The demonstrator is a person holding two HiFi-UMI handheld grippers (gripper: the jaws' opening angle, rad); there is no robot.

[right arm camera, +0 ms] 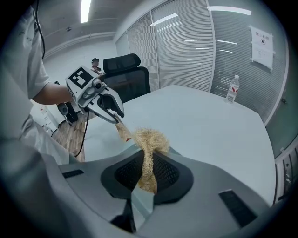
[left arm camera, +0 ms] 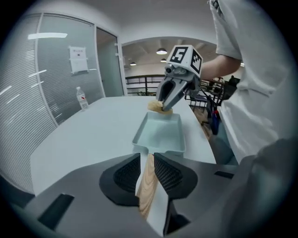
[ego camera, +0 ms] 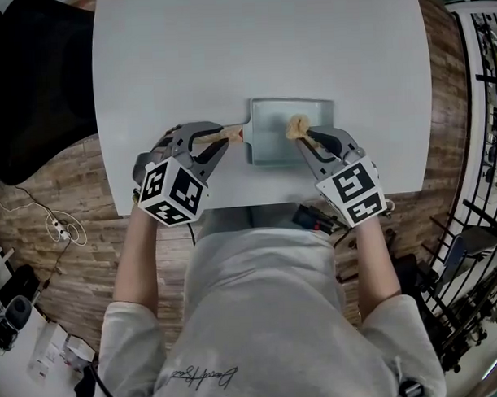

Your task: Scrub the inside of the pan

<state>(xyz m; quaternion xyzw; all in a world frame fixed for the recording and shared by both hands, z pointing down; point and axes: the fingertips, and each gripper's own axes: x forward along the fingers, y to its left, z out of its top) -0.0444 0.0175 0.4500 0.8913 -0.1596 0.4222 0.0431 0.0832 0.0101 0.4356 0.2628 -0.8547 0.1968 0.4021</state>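
Though half-hidden, handle [left arm camera: 146,193] tight in left hand-held gripper [left arm camera: 147,159], scrubber [right arm camera: 151,137] in right hand-held gripper [right arm camera: 149,158].

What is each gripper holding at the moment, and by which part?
The left gripper holds the pan by its wooden handle; the right gripper holds the fibrous scrubber by its narrow end.

One pan [ego camera: 271,144], one fibre scrubber [ego camera: 297,125], one worktop [ego camera: 227,56]. Two grippers: left gripper [ego camera: 226,136], right gripper [ego camera: 301,136]. One water bottle [right arm camera: 232,89], one office chair [right arm camera: 125,69].
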